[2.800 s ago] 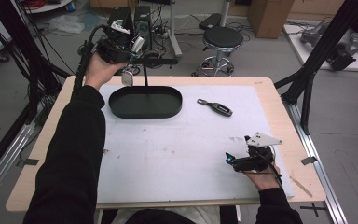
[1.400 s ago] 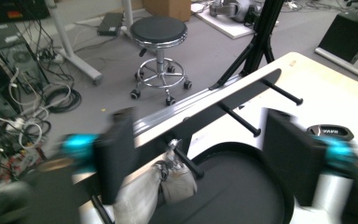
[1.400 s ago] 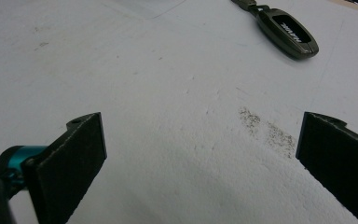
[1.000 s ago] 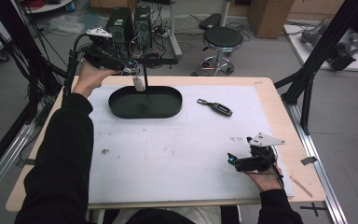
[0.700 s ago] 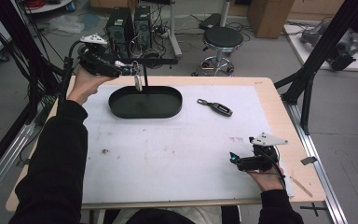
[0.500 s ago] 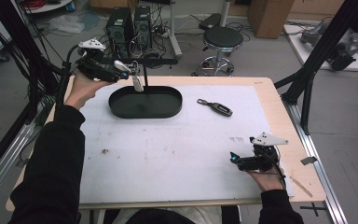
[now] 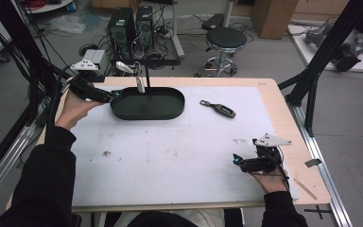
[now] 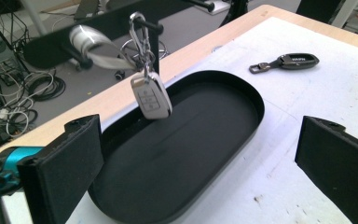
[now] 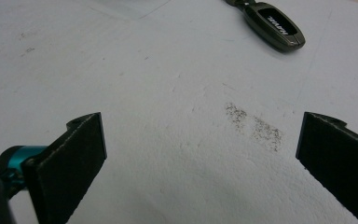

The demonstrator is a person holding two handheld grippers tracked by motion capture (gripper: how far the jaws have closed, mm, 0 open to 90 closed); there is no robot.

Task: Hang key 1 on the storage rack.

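Observation:
A silver key fob (image 8: 150, 97) hangs by a carabiner from a black stand's bar, just above the far rim of the oval black tray (image 8: 256, 100). In the high view the silver key fob (image 7: 140, 85) dangles over the black tray (image 7: 170, 111), and my left gripper (image 7: 108, 97) sits open at the tray's left end, apart from the fob. A dark key fob (image 7: 220, 109) lies on the white mat right of the tray. My left gripper (image 8: 200, 168) has nothing between its jaws. My right gripper (image 9: 200, 163) is open and low over the mat near the front right corner, with the dark key fob (image 9: 272, 21) farther ahead.
The black stand post (image 7: 147, 78) rises behind the tray at the table's back edge. A dark smudge (image 9: 254, 126) marks the mat in front of the right gripper. The wooden table edge (image 7: 283, 118) runs along the right, with black frame posts beyond it.
My left gripper has drawn back from the stand's bar, moving left and down to the tray's left end. The silver fob now hangs free. The right gripper has barely moved.

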